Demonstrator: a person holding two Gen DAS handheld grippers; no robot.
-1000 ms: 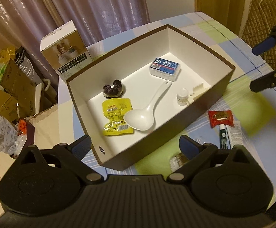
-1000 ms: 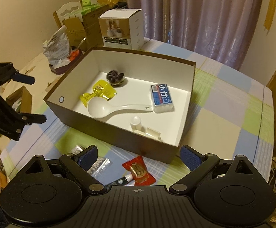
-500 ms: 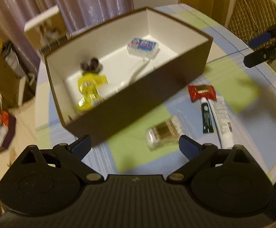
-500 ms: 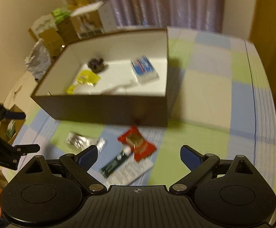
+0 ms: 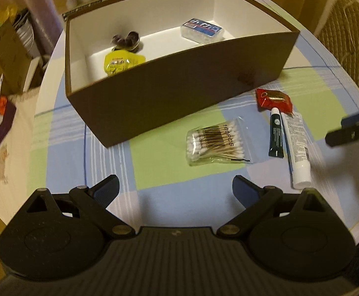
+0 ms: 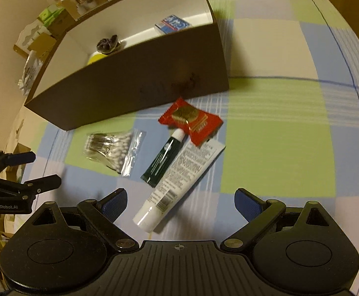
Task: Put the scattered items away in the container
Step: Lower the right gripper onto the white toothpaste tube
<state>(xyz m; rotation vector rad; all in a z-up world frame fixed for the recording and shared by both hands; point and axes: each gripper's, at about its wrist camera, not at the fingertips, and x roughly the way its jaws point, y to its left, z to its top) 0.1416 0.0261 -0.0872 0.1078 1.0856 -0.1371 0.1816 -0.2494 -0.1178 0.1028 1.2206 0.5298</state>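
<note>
1. Nearest to me, the left gripper [image 5: 175, 188] hangs over the checked tablecloth [image 5: 154, 167] with its fingers spread wide and nothing between them. The right gripper [image 6: 180, 201] is the same: spread apart, empty, low over the cloth.
2. Just ahead of the right gripper lies a white tube [image 6: 179, 182], its cap end almost between the blue pads. Touching its side is a dark green tube [image 6: 163, 159].
3. A red snack packet [image 6: 191, 119] overlaps the far ends of both tubes.
4. In front of the left gripper, a little apart from the tubes, sits a clear bag of cotton swabs [image 5: 216, 143], flat on the cloth.
5. Beyond all four stands the brown box [image 5: 179, 93], open-topped. A yellow sachet [image 5: 121, 61], a dark hair tie [image 5: 125, 40] and a blue tissue pack [image 5: 203, 28] already lie inside.
6. To my eye this is the reach for the next loose item, with roughly half the tidying done. The right gripper looks best placed for the white tube. It would need to drop lower, straddle the tube across its width and close without nudging the green one. The swabs bag is thin and slippery, so the left fingers would have to pinch an edge.
</note>
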